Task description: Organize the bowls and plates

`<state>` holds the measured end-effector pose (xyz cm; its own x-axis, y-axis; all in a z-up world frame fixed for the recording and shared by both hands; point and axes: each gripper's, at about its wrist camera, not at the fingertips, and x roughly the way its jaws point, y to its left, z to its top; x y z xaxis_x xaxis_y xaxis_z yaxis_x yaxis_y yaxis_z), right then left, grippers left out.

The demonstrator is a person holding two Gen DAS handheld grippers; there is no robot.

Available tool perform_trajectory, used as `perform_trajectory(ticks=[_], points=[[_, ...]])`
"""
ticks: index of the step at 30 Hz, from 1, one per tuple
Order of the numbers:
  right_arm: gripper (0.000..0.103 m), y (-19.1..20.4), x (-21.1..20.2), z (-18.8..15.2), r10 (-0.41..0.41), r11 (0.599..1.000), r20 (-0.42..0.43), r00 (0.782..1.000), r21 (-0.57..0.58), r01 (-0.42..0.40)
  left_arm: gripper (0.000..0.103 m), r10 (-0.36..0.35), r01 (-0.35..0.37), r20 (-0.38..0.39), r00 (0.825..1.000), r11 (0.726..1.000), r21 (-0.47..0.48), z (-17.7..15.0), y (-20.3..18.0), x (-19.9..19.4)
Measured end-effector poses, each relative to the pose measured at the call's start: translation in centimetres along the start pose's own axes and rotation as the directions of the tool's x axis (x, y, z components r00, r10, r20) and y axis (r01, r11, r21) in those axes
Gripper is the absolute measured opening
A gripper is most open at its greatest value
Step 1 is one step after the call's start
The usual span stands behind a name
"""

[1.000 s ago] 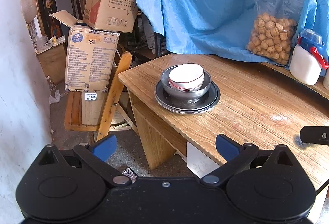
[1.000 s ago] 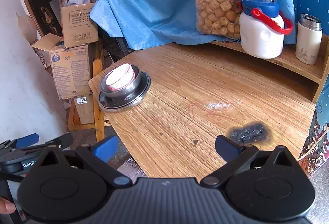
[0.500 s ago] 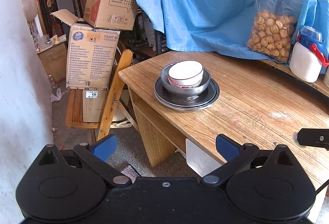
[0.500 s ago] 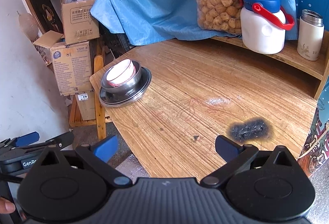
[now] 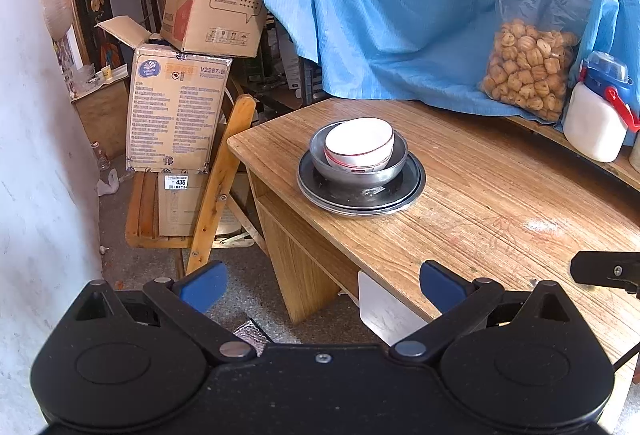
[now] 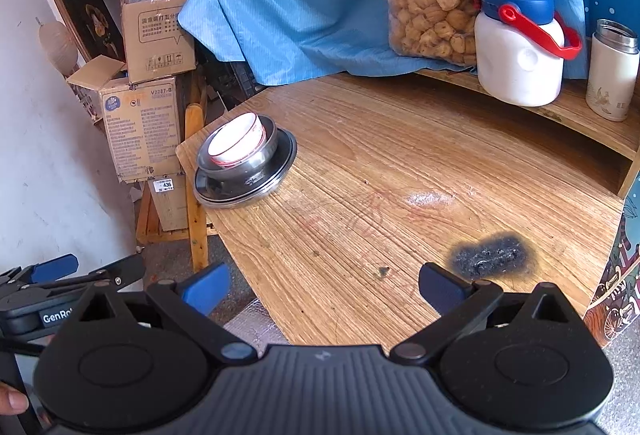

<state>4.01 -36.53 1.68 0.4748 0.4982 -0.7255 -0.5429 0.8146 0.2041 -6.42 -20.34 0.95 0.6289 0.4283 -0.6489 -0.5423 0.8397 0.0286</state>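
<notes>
A white bowl with a red rim line (image 5: 359, 141) (image 6: 237, 137) nests inside a steel bowl (image 5: 360, 173) (image 6: 256, 159), which rests on stacked dark metal plates (image 5: 402, 193) (image 6: 286, 159) near the left corner of the wooden table (image 5: 500, 203) (image 6: 400, 163). My left gripper (image 5: 322, 285) hangs open and empty off the table's front edge, well short of the stack. My right gripper (image 6: 324, 285) is open and empty over the table's near edge, far from the stack. The left gripper (image 6: 52, 271) also shows at the lower left of the right wrist view.
A bag of snacks (image 5: 528, 75) (image 6: 432, 7), a white jug with blue lid (image 5: 598, 119) (image 6: 520, 43) and a steel-capped flask (image 6: 614, 71) stand on the back shelf. A blue tarp (image 5: 400, 3) hangs behind. Cardboard boxes (image 5: 180, 107) and a wooden chair (image 5: 216, 191) stand left. A burn mark (image 6: 492, 255) scars the table.
Both grippers have drawn back a little from the table, so the stack looks slightly farther off. Jaws stay open; the dishes have not moved.
</notes>
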Motion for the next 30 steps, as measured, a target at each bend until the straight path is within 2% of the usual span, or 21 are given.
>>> perform_trajectory(ticks=[19, 30], points=[[0.103, 0.5, 1.0, 0.3, 0.011, 1.000, -0.016, 1.000, 0.000, -0.011, 0.102, -0.005, 0.005, -0.003, 1.000, 1.000, 0.002, 0.2, 0.2, 0.5], [0.103, 0.3, 1.2, 0.4, 0.012, 1.000, -0.020, 1.000, 0.014, -0.012, 0.102, -0.019, 0.019, 0.013, 1.000, 0.999, -0.039, 0.6, 0.5, 0.3]])
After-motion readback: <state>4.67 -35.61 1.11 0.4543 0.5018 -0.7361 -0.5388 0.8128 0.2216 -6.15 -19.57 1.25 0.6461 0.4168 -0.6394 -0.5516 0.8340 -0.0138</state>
